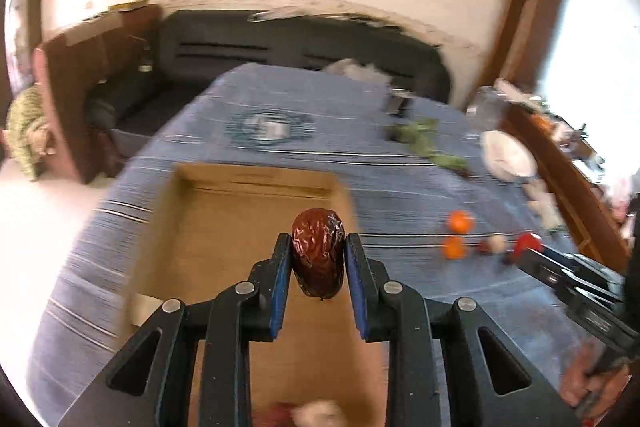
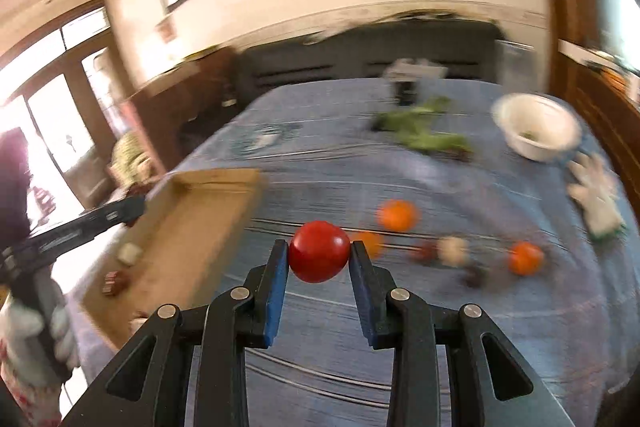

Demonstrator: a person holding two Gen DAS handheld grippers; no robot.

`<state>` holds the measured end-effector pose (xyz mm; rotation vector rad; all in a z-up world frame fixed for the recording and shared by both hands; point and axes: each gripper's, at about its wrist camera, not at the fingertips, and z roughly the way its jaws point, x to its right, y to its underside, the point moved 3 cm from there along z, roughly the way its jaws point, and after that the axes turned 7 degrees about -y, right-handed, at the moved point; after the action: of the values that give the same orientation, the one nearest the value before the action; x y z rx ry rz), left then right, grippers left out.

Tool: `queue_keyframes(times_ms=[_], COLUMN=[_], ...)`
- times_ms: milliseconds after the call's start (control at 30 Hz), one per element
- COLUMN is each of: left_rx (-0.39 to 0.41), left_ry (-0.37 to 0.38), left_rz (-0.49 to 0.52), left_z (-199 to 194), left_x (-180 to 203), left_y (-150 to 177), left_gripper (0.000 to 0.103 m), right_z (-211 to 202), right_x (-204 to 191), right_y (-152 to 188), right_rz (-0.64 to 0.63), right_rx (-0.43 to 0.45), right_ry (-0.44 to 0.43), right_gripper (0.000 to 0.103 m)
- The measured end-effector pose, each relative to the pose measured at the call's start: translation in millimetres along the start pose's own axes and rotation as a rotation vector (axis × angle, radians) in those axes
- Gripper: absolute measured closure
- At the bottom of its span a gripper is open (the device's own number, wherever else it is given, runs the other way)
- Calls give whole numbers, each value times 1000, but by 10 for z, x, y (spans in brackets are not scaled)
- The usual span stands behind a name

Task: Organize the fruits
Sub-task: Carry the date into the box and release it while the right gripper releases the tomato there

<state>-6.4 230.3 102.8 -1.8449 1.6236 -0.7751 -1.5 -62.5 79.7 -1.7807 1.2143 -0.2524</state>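
Note:
My left gripper (image 1: 318, 245) is shut on a wrinkled brown date (image 1: 319, 253) and holds it above the open cardboard box (image 1: 224, 227). My right gripper (image 2: 319, 251) is shut on a red tomato (image 2: 319, 251) above the blue cloth, right of the box (image 2: 192, 227). The tomato also shows in the left wrist view (image 1: 527, 242). Oranges (image 2: 397, 215) (image 2: 526, 258), a pale round fruit (image 2: 452, 250) and dark dates (image 2: 474, 275) lie on the cloth. Small fruits lie in the box (image 2: 116, 281).
A blue striped cloth (image 2: 400, 327) covers the table. A white bowl (image 2: 538, 131), green leaves (image 2: 424, 131) and a white glove (image 2: 596, 195) lie at the far right. A dark sofa (image 1: 280, 43) stands behind the table.

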Motion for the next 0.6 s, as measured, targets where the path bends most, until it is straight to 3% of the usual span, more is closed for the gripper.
queue_keyframes(times_ms=[167, 300, 467, 600], left_rx=[-117, -207, -282, -318], left_ry=[-107, -140, -166, -186], left_rz=[8, -9, -17, -18], left_z=[436, 753, 969, 1063], left_x=[-464, -646, -744, -758], left_y=[-30, 76, 196, 251], left_gripper=[77, 77, 77, 77], right_z=[529, 1011, 1495, 1651], right_x=[-663, -1077, -1296, -1375], right_y=[-70, 51, 264, 386], right_rz=[-65, -124, -166, -186], right_rx=[-89, -178, -291, -338], right_ry=[-141, -181, -176, -182], right_gripper=[69, 68, 68, 68])
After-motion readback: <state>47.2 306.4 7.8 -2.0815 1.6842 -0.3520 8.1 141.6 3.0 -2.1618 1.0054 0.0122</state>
